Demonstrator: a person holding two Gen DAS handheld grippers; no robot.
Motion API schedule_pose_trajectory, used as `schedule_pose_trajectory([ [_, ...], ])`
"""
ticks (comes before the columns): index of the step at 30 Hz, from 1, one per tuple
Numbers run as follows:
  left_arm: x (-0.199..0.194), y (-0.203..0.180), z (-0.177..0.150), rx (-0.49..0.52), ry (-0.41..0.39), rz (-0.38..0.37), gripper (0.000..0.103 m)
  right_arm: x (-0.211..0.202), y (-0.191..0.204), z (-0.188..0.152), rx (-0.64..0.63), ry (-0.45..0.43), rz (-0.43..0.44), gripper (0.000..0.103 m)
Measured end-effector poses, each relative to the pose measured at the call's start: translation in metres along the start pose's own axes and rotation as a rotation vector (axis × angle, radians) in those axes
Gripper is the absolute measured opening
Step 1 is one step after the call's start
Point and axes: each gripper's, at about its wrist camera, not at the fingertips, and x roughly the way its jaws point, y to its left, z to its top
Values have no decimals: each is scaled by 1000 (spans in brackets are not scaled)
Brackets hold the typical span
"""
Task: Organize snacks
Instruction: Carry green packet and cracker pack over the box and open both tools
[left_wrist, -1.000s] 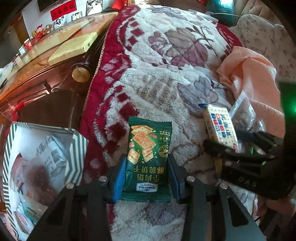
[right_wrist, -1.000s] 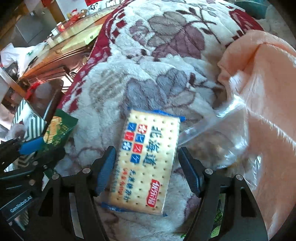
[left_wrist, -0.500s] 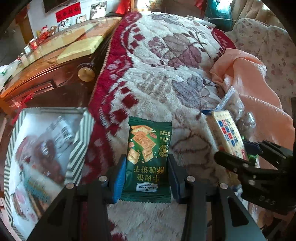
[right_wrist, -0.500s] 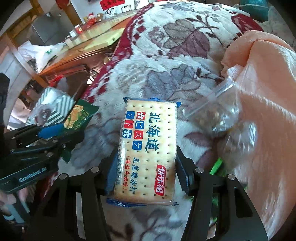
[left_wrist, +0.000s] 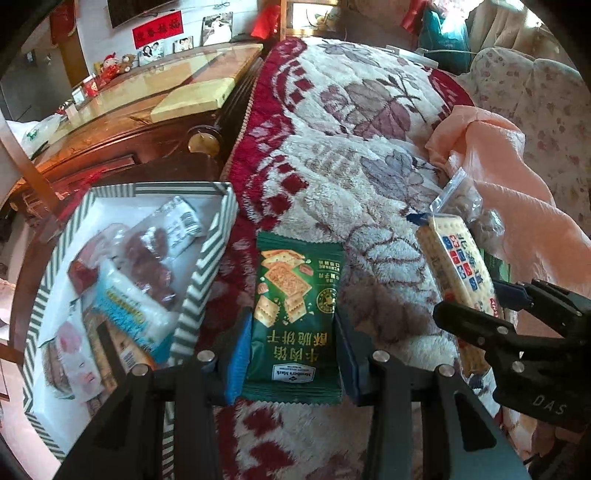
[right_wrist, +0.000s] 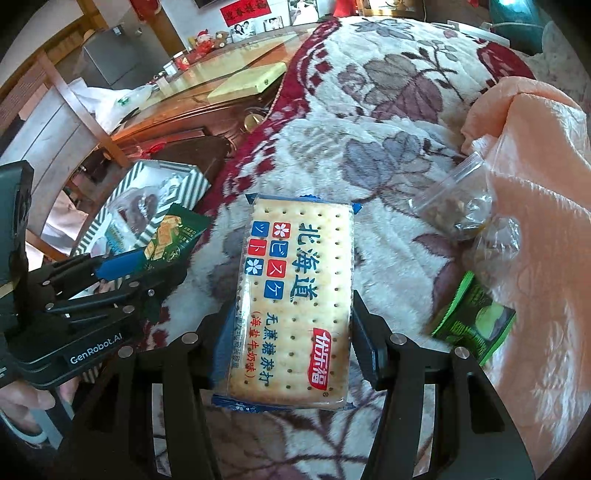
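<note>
Your left tongs (left_wrist: 291, 354) clamp the green cracker packet (left_wrist: 295, 317); your right tongs (right_wrist: 291, 347), jaws just closed, clamp the Hokkaido cracker pack (right_wrist: 295, 295). Left of them, the striped box (left_wrist: 199, 280) holds several snacks. Right of the right tongs, a clear bag (right_wrist: 461, 210) and green pouch (right_wrist: 476, 321) remain on the blanket (left_wrist: 351, 129).

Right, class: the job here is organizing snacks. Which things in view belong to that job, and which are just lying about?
Part of the job:
- green cracker packet, held in left gripper
- white cracker pack, held in right gripper
- striped box already holding snacks
- clear snack bag
- small green packet

Just lying about:
- floral blanket
- peach cloth
- wooden table
</note>
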Motion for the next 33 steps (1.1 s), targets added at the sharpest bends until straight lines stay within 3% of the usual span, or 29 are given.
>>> schedule_pose_trajectory([
  [33, -34, 93, -28, -165, -45, 95, 44, 8, 105, 7, -198, 36, 68, 55],
])
